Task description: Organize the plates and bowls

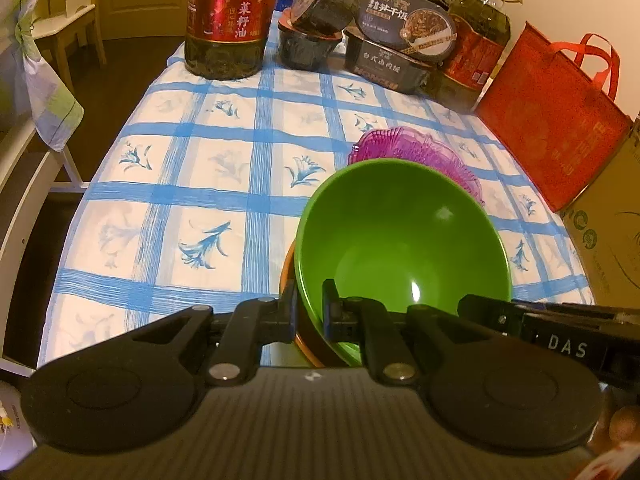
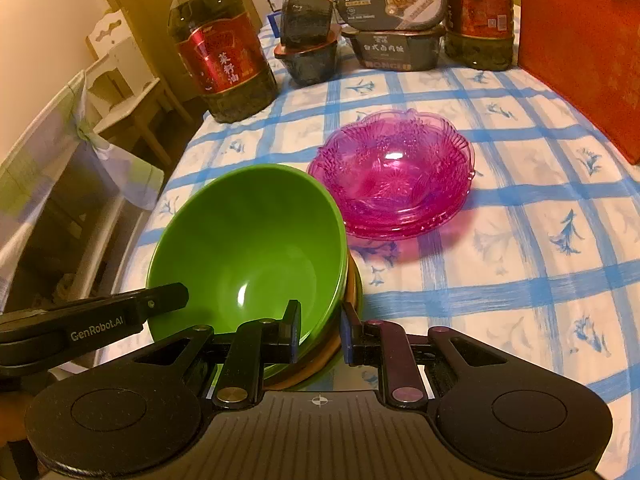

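Observation:
A green bowl sits nested inside an orange-brown bowl near the front of the blue-checked tablecloth. Both grippers hold this stack by its near rim. My left gripper is shut on the rim, one finger outside the orange bowl and one inside the green. My right gripper clamps the rim further along, also with one finger in and one out. Just behind stands a stack of pink glass bowls. Whether the held stack rests on the cloth I cannot tell.
At the back of the table stand two large oil bottles, dark instant-meal boxes and cups. A red bag and a cardboard box line the right side. A chair with a cloth stands off the left edge.

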The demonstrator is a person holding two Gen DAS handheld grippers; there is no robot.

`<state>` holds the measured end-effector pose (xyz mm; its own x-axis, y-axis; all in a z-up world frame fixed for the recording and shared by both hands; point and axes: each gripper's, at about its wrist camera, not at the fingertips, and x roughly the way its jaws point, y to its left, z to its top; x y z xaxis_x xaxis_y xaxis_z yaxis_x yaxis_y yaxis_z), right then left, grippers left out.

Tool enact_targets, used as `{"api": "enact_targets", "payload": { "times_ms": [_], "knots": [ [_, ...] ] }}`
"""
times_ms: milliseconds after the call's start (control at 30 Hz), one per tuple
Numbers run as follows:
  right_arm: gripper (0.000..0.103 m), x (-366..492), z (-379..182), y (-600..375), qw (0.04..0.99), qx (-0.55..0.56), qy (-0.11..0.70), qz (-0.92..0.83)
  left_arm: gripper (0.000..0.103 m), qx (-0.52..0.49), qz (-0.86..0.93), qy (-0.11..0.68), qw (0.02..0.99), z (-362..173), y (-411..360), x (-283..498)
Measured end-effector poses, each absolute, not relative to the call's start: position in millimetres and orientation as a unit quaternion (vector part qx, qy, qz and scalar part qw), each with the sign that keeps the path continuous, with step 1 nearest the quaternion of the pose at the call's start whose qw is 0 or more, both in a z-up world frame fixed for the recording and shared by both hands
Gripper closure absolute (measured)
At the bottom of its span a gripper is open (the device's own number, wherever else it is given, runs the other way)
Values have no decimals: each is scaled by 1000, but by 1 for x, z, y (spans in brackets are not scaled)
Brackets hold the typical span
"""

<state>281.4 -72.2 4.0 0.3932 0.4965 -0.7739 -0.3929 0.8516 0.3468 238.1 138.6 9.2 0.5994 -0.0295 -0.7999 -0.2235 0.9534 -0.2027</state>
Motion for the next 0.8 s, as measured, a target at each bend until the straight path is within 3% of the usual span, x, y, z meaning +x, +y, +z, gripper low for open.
{"api": "enact_targets", "payload": {
  "times_ms": [800],
  "knots": [
    [80, 281, 1, -72, 839, 40, 470, 271, 89, -128, 59, 433, 890, 8, 138, 232]
  ]
}}
